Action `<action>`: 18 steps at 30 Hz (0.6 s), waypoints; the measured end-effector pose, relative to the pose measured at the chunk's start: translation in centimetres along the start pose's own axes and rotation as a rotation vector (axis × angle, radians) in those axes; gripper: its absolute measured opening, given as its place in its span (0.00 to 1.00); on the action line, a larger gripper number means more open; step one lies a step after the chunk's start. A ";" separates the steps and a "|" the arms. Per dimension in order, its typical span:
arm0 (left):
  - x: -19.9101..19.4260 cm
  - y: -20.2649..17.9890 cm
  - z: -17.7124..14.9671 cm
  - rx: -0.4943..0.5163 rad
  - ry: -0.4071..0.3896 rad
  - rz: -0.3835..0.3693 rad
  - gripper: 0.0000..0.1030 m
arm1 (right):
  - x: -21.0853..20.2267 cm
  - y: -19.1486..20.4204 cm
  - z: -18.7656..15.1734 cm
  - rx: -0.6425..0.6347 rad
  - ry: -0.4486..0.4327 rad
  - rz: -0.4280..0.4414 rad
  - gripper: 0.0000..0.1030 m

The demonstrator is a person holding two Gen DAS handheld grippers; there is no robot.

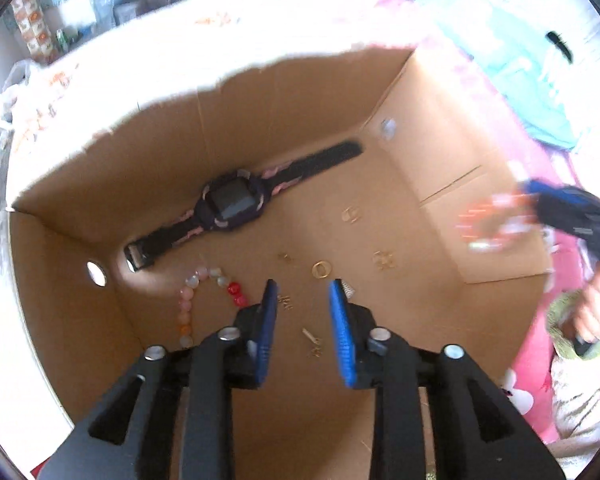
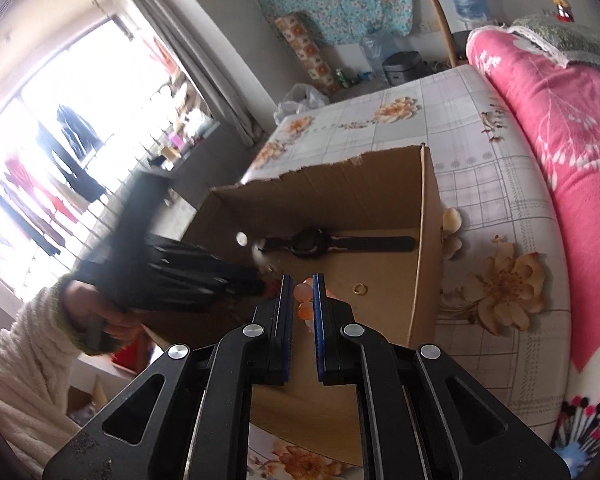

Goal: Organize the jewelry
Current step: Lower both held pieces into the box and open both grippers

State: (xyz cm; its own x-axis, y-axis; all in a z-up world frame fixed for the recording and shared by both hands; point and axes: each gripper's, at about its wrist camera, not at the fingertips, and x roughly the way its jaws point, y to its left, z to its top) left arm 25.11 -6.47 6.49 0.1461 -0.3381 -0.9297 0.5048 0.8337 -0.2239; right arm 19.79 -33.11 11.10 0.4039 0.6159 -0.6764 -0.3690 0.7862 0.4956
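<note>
1. While the cardboard box (image 1: 440,128) sits on the flowered bedsheet (image 2: 496,184) with a pink blanket (image 2: 560,128) bunched up beside it, the box's tall torn walls are pretty much the only thing fencing in the jewelry.
2. Left gripper (image 1: 302,294) hangs over the box floor pointing steeply down, blue pads apart, nothing between them.
3. Right gripper (image 2: 301,282) is clamped on a beaded bracelet (image 2: 305,300) with orange and pale beads, just over the box's near edge.
4. In the box: a black watch (image 1: 232,204) with pink trim lies flat near the far wall, strap stretched out.
5. A second string of beads (image 1: 204,300), pink, white, orange and red, curves by the left wall.
6. A gold ring (image 1: 321,269) and small gold bits are scattered mid-floor, well apart from the watch.
</note>
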 end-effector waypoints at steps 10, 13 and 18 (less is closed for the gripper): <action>-11.0 1.2 -6.6 -0.036 -0.422 -0.068 0.62 | 4.8 1.2 0.8 -0.297 0.240 -0.296 0.07; -12.7 2.7 -8.8 -0.089 -0.500 -0.061 0.66 | 6.3 2.3 0.6 -0.443 0.293 -0.407 0.07; -13.6 3.9 -12.4 -0.156 -0.558 -0.046 0.69 | 8.7 3.6 -1.2 -0.626 0.421 -0.523 0.07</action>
State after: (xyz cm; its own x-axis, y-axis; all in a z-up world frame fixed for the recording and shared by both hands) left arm 14.55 6.81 14.65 0.5743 -0.5195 -0.6327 0.3963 0.8527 -0.3405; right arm 20.94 -24.95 6.31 0.3538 0.0236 -0.9350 -0.6607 0.7140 -0.2319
